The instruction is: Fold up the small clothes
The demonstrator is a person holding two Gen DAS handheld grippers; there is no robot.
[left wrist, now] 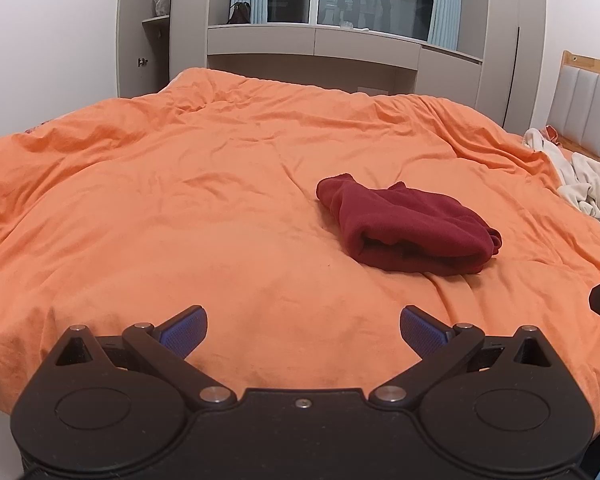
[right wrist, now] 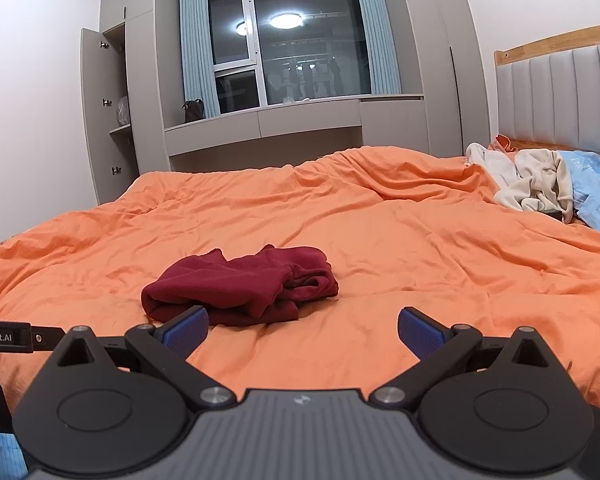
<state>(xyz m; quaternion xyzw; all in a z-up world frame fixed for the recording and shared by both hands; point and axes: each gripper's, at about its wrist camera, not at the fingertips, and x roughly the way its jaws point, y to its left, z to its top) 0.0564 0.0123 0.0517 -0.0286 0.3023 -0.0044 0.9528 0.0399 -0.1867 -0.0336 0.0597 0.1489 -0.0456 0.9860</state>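
Left gripper (left wrist: 303, 330): spread wide, blue pads (left wrist: 184, 330) well apart, nothing held; hovered over bare orange duvet (left wrist: 180, 200).
Right gripper (right wrist: 303, 330): likewise spread wide, pads (right wrist: 186, 330) apart, nothing between them; a black bar lettered "Robot.AI" seen at its left edge.
Red garment (left wrist: 408, 228): lay ahead and to the right of left gripper, apart from it; folded into a thick bundle, rolled open edge turned toward that gripper, a loose end trailing away at far left.
Same garment (right wrist: 240, 286) from right side: ahead and slightly left of right gripper, near edge just past left pad; touching or not, could not tell. Bunched folds at its right end.
Duvet: wrinkled, spread under both grippers and garment.
Clothes pile (right wrist: 532, 184): cream and pale blue, far ahead to the right, beside padded headboard (right wrist: 560, 96).
Wardrobe (right wrist: 112, 120): far left, door open, shelves exposed.
Window (right wrist: 292, 44): straight ahead beyond bed, dark glass, blue curtains either side, lamp reflected.
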